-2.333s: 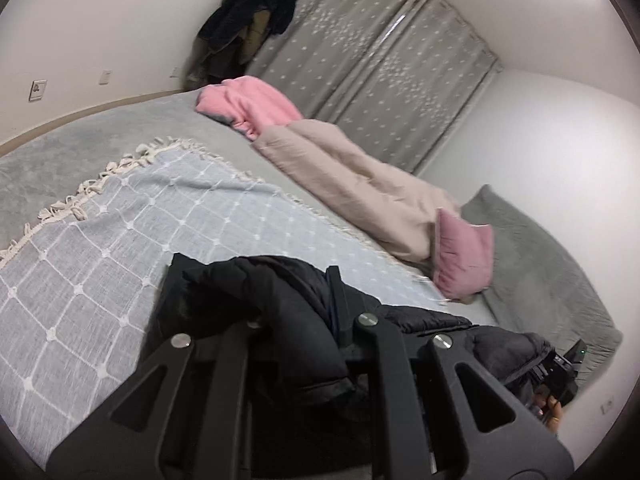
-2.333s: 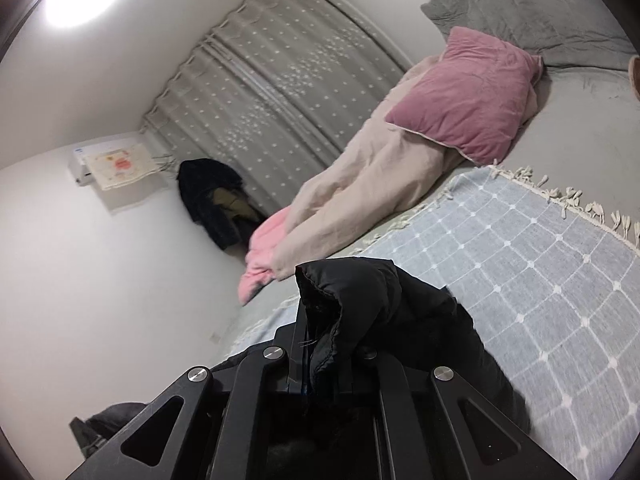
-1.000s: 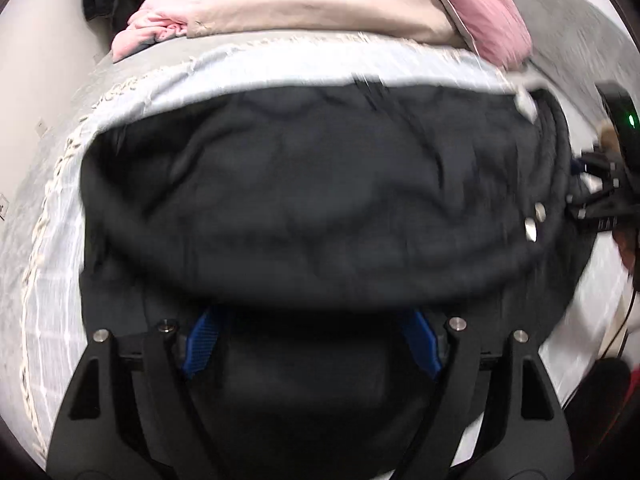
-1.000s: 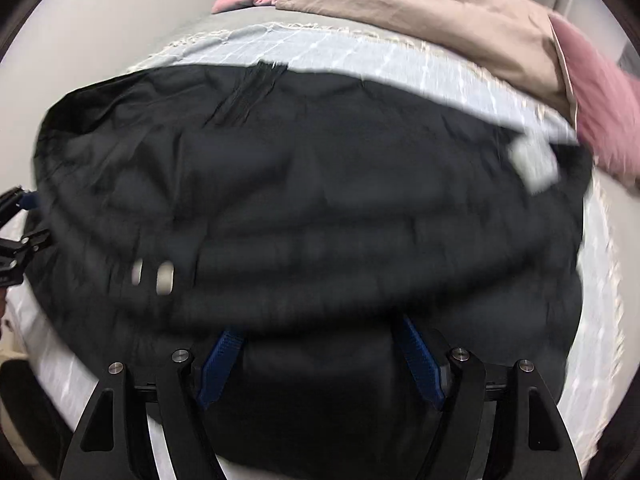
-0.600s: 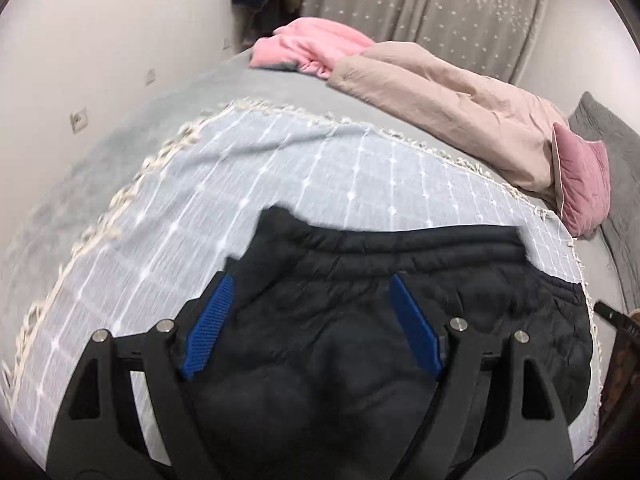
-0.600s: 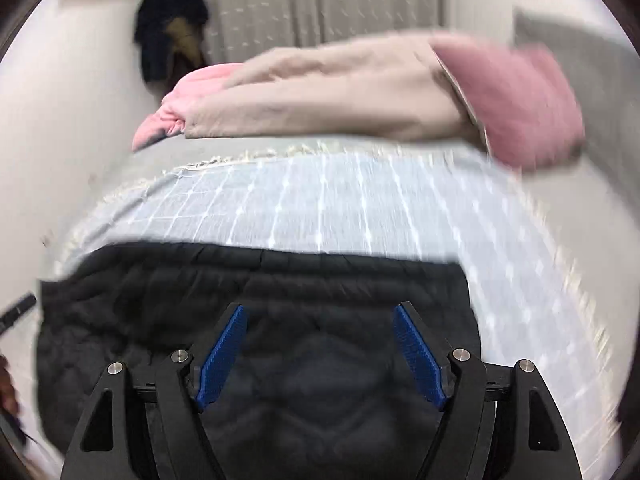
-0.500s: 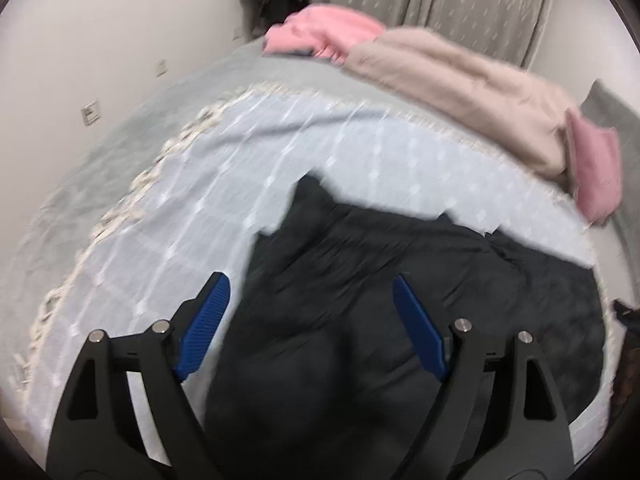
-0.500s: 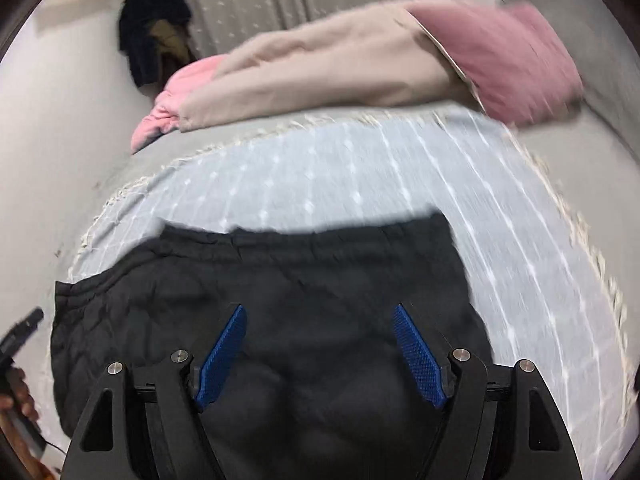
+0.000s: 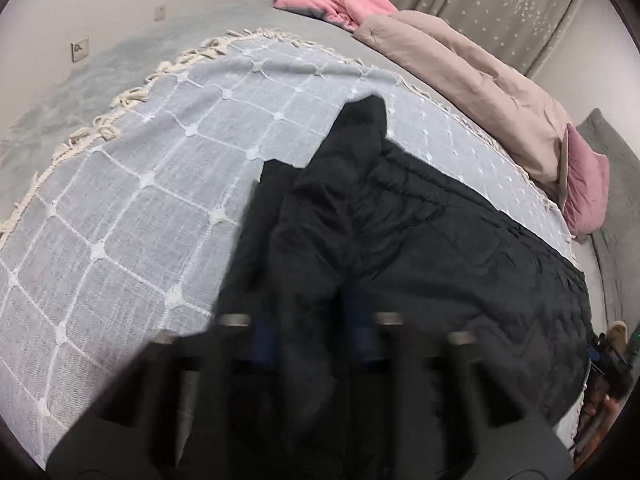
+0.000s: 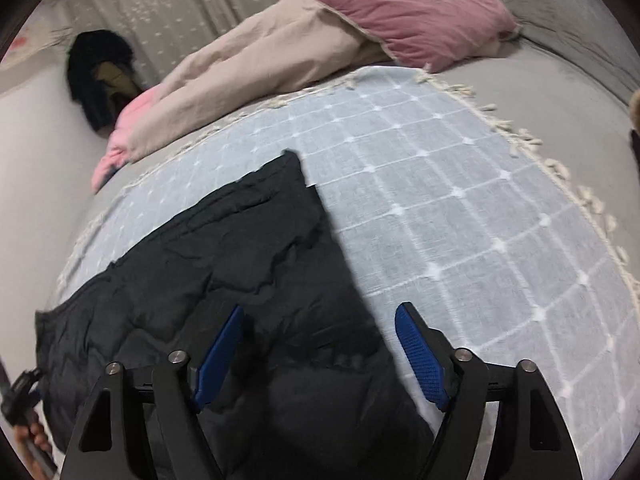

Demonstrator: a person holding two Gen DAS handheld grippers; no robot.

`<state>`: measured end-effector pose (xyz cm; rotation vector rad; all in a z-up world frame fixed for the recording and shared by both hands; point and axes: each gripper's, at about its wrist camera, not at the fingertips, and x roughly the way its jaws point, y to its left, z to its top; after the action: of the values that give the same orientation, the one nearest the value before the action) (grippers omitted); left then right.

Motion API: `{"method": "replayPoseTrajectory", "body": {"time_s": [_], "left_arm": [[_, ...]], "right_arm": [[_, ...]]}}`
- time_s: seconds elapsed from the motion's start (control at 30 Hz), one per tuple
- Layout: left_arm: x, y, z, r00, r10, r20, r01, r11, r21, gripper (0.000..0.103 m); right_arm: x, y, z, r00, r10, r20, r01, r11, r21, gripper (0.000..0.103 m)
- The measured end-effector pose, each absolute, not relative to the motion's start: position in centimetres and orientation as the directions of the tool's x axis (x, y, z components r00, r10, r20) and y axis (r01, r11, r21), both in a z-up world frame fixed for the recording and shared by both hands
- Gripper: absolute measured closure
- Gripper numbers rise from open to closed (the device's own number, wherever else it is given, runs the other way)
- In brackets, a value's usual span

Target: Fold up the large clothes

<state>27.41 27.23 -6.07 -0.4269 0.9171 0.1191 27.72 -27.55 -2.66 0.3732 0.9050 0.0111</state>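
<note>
A black quilted jacket [image 9: 460, 264] lies spread on a pale blue checked throw [image 9: 132, 200] on the bed. My left gripper [image 9: 312, 336] is blurred by motion and its blue pads are close together on a raised fold of the jacket [image 9: 344, 168] at its left edge. In the right wrist view the jacket [image 10: 224, 272] fills the lower left, over the throw [image 10: 460, 216]. My right gripper [image 10: 320, 344] is open, its blue pads [image 10: 418, 352] wide apart just above the jacket's right edge, holding nothing.
A beige duvet [image 9: 472, 64], a pink garment [image 9: 332, 0] and a mauve pillow [image 10: 412, 12] lie along the far side of the bed. Grey curtains [image 9: 500, 4] hang behind. Dark clothes [image 10: 96, 76] hang by the wall. The throw's fringe [image 10: 560, 168] runs along the right.
Both grippers let go of the jacket and it dropped flat on the throw. The left gripper has since shut on a fold at the left edge. The right gripper stays open.
</note>
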Motion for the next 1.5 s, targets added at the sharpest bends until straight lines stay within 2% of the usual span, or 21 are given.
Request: {"method": "replayPoseTrajectory", "body": {"time_s": [0.03, 0.07, 0.1, 0.23, 0.33, 0.43, 0.53, 0.63, 0.67, 0.7, 0.77, 0.97, 1.03, 1.1, 1.2, 1.23, 1.33, 1.4, 1.43, 1.47, 1.5], "left_arm": [[27.5, 27.1, -5.7, 0.624, -0.080, -0.778, -0.274, 0.909, -0.313, 0.095], [27.3, 26.9, -5.1, 0.646, -0.070, -0.760, -0.266, 0.913, -0.310, 0.097], [27.2, 26.4, -3.8, 0.695, -0.055, -0.716, -0.242, 0.921, -0.306, 0.097], [27.2, 26.4, -1.5, 0.825, -0.015, -0.566, -0.195, 0.931, -0.310, 0.098], [29.4, 26.6, -4.6, 0.765, 0.090, -0.638, -0.288, 0.934, -0.213, 0.096], [30.8, 26.5, -8.1, 0.682, 0.151, -0.716, -0.316, 0.943, -0.103, 0.085], [30.7, 26.4, -7.6, 0.659, 0.187, -0.729, -0.321, 0.946, -0.047, 0.080], [29.7, 26.9, -5.9, 0.623, 0.185, -0.760, -0.341, 0.939, -0.051, 0.061], [29.3, 27.3, -5.7, 0.618, 0.148, -0.772, -0.335, 0.938, -0.089, 0.043], [28.6, 28.1, -5.4, 0.618, 0.082, -0.782, -0.330, 0.930, -0.163, 0.029], [27.3, 29.2, -5.7, 0.624, -0.010, -0.781, -0.321, 0.908, -0.268, 0.027], [27.1, 30.6, -10.0, 0.511, -0.287, -0.810, -0.326, 0.807, -0.492, 0.027], [27.0, 30.4, -10.7, 0.514, -0.316, -0.798, -0.333, 0.784, -0.525, 0.032], [26.8, 30.2, -10.5, 0.535, -0.344, -0.771, -0.322, 0.761, -0.563, 0.053], [26.8, 30.4, -9.3, 0.607, -0.315, -0.730, -0.283, 0.772, -0.569, 0.074], [27.0, 30.8, -9.0, 0.637, -0.296, -0.712, -0.272, 0.778, -0.566, 0.075], [27.7, 32.2, -9.5, 0.657, -0.246, -0.713, -0.324, 0.762, -0.561, 0.072], [27.7, 32.2, -9.9, 0.630, -0.201, -0.750, -0.384, 0.760, -0.525, 0.054], [27.5, 31.9, -9.7, 0.619, -0.172, -0.766, -0.398, 0.772, -0.495, 0.051], [27.2, 31.6, -9.3, 0.609, -0.137, -0.781, -0.409, 0.789, -0.458, 0.045], [26.9, 31.2, -8.6, 0.602, -0.097, -0.792, -0.417, 0.808, -0.416, 0.042]], "right_arm": [[28.2, -27.3, -3.0, 0.624, 0.180, -0.760, 0.137, 0.933, 0.334, 0.069], [28.2, -27.2, -2.9, 0.640, 0.184, -0.746, 0.130, 0.931, 0.341, 0.087], [28.1, -27.1, -2.5, 0.667, 0.182, -0.723, 0.120, 0.931, 0.345, 0.092], [28.0, -27.2, 0.0, 0.774, 0.168, -0.611, 0.093, 0.924, 0.372, 0.095], [29.6, -27.2, -1.1, 0.782, 0.125, -0.610, 0.129, 0.926, 0.355, 0.095], [31.7, -27.0, -5.5, 0.699, 0.095, -0.709, 0.174, 0.939, 0.297, 0.093], [31.7, -26.9, -6.5, 0.667, 0.076, -0.741, 0.191, 0.944, 0.269, 0.087], [30.7, -27.6, -5.0, 0.662, 0.069, -0.747, 0.218, 0.935, 0.279, 0.078], [30.1, -28.2, -4.6, 0.656, 0.098, -0.748, 0.228, 0.919, 0.320, 0.066], [29.6, -28.9, -4.6, 0.653, 0.124, -0.747, 0.235, 0.905, 0.356, 0.045], [28.4, -30.2, -4.7, 0.646, 0.197, -0.737, 0.253, 0.856, 0.451, 0.024], [27.0, -32.1, -8.6, 0.599, 0.429, -0.675, 0.287, 0.673, 0.682, 0.021], [26.8, -31.7, -8.9, 0.610, 0.417, -0.674, 0.272, 0.688, 0.672, 0.026], [26.7, -30.9, -8.6, 0.594, 0.436, -0.676, 0.250, 0.698, 0.671, 0.054], [25.6, -30.1, -6.8, 0.589, 0.446, -0.674, 0.241, 0.699, 0.673, 0.078], [25.0, -29.8, -6.0, 0.590, 0.448, -0.672, 0.231, 0.703, 0.672, 0.080], [23.0, -28.8, -4.0, 0.601, 0.457, -0.656, 0.175, 0.725, 0.666, 0.083], [22.0, -28.2, -3.8, 0.585, 0.408, -0.701, 0.173, 0.781, 0.600, 0.082], [22.0, -28.0, -4.2, 0.570, 0.366, -0.735, 0.184, 0.815, 0.549, 0.080], [22.1, -27.8, -4.8, 0.549, 0.311, -0.776, 0.206, 0.850, 0.486, 0.076], [22.2, -27.9, -5.6, 0.522, 0.259, -0.812, 0.229, 0.875, 0.426, 0.065]]}}
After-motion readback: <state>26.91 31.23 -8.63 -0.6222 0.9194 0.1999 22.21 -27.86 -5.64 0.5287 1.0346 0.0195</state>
